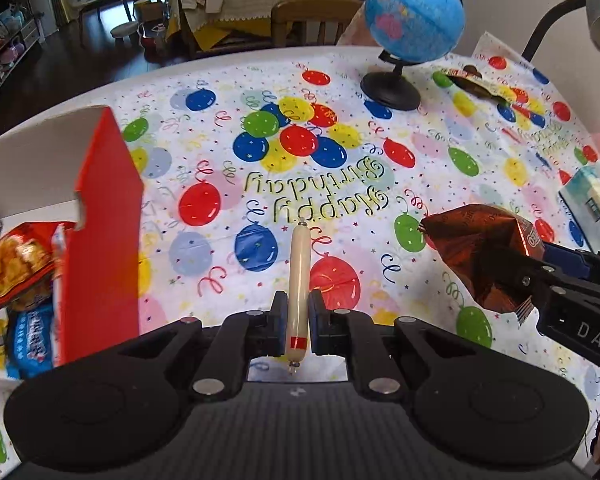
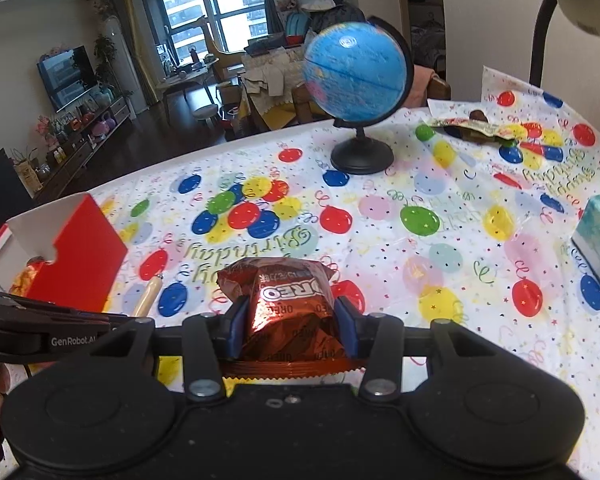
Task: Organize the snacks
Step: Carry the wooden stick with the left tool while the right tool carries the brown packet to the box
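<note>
The left hand-held gripper (image 1: 298,322) was clamped narrow on a sausage stick (image 1: 299,280), its pads pressing the lower part near the red band so that most of the stick pointed forward, clear of the surface (image 1: 380,208). Holding it low on its length probably kept the long end free to be slid into the box (image 1: 100,200).

The right hand-held gripper (image 2: 290,328) held a brown cookie packet (image 2: 284,304) at a middling width, the blue pads squeezing the packet's two sides just above its crimped seam. The foil bulged forward between the pads, which suggested a grip firm enough to carry it without crushing what was inside.

The red-and-white box stood at the left edge of the surface with its cut-away side facing the two hands; a crisp bag (image 1: 14,264) and a blue packet (image 1: 32,340) already lay inside it. That open side seemed to be why both snacks were carried toward it from the middle.

A globe (image 1: 414,16) stood near the far edge, another snack wrapper (image 1: 480,86) lay beyond it toward the far right corner, and a tissue pack (image 1: 592,200) sat at the right edge.
</note>
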